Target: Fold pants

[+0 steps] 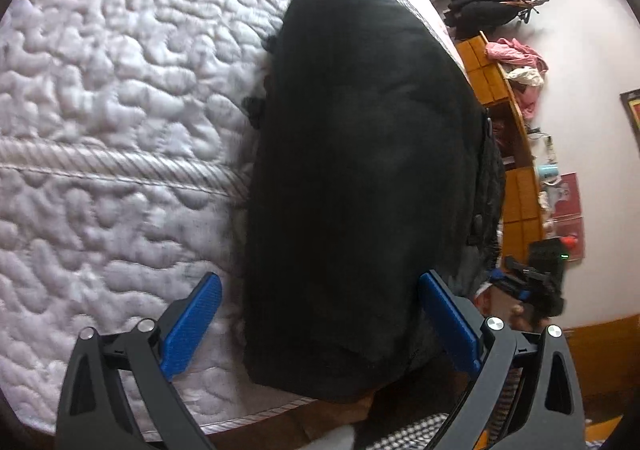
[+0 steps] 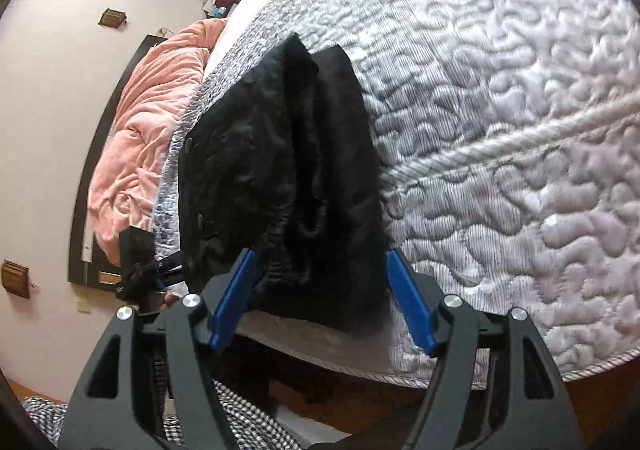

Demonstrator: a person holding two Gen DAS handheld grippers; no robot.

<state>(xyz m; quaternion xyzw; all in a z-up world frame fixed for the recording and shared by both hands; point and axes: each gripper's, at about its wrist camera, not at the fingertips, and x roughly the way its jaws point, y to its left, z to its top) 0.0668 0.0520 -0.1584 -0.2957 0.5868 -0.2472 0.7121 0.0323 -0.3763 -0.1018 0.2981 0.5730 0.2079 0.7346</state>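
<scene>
On the bed (image 1: pixel 100 110) near its edge lie the folded black pants (image 1: pixel 360 190). Both tongs, left (image 1: pixel 320 322) and right (image 2: pixel 320 298), gape empty. Only the right view shows a pink blanket (image 2: pixel 148 122); the left, a shelf (image 1: pixel 516 186).

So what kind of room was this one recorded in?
Most likely a bedroom: black pants lie on a quilted mattress, a pink comforter is bunched against the wall, and cluttered wooden shelves stand nearby.

Folded pants (image 1: pixel 360 178) lie on mattress (image 1: pixel 120 90), seemingly near its edge
</scene>
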